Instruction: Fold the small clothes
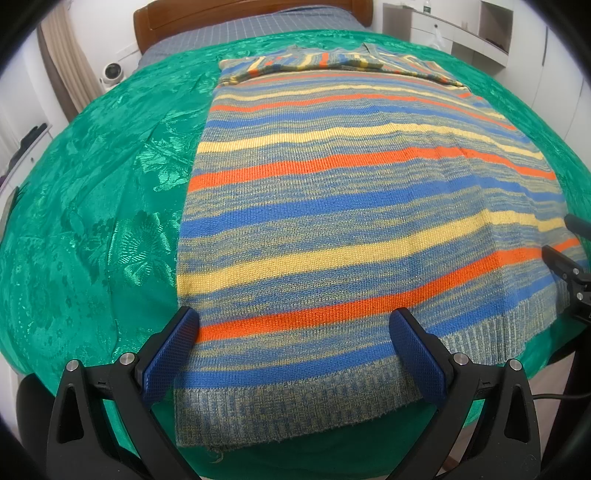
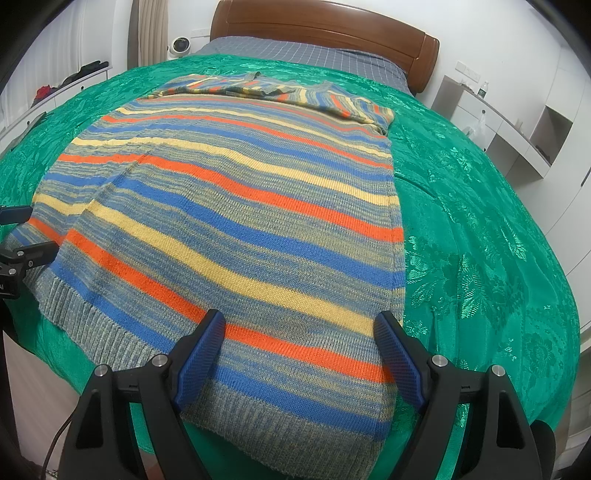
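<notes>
A striped knit sweater (image 1: 351,206) in blue, yellow, orange and grey lies flat on the green bedspread (image 1: 92,221), its sleeves folded across the far neck end and its ribbed hem (image 1: 295,410) nearest me. My left gripper (image 1: 293,325) is open and empty, its jaws standing wide over the hem's left corner. The sweater also shows in the right wrist view (image 2: 240,206). My right gripper (image 2: 299,328) is open and empty, wide over the hem's right corner (image 2: 332,424). Each gripper shows at the edge of the other's view, the right one (image 1: 570,273) and the left one (image 2: 22,254).
The bedspread (image 2: 480,240) covers a bed with a wooden headboard (image 2: 325,33) and a grey checked sheet (image 2: 295,51). White cabinets (image 2: 517,136) stand at the right, a small white fan (image 2: 180,45) and a low shelf at the left. The near bed edge lies under the hem.
</notes>
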Tool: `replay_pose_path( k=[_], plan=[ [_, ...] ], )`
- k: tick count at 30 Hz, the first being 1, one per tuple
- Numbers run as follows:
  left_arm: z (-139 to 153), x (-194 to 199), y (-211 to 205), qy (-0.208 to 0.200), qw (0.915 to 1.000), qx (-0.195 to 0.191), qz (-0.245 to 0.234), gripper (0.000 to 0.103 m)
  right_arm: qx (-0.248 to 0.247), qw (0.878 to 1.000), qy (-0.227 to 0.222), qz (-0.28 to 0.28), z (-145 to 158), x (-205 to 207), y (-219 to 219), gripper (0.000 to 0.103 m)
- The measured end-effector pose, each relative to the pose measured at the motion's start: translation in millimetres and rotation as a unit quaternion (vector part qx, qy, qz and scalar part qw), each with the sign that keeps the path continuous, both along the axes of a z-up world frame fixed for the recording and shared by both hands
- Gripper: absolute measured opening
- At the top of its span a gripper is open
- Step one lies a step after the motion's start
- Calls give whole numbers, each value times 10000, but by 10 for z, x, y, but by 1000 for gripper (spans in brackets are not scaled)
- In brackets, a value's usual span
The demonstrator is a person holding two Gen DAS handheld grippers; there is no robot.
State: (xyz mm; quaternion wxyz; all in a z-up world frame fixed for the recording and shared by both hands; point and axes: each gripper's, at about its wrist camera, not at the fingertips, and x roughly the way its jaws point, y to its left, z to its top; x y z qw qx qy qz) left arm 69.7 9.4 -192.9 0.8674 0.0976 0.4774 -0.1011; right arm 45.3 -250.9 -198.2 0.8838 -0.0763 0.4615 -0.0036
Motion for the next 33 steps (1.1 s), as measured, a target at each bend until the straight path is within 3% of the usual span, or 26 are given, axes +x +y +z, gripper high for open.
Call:
replay_pose_path(
  k=[33],
  plan=[
    [-1,-1,-9,1,10000,5,2,103,-18,10000,0,-27,1,-1,-11,85]
  ],
)
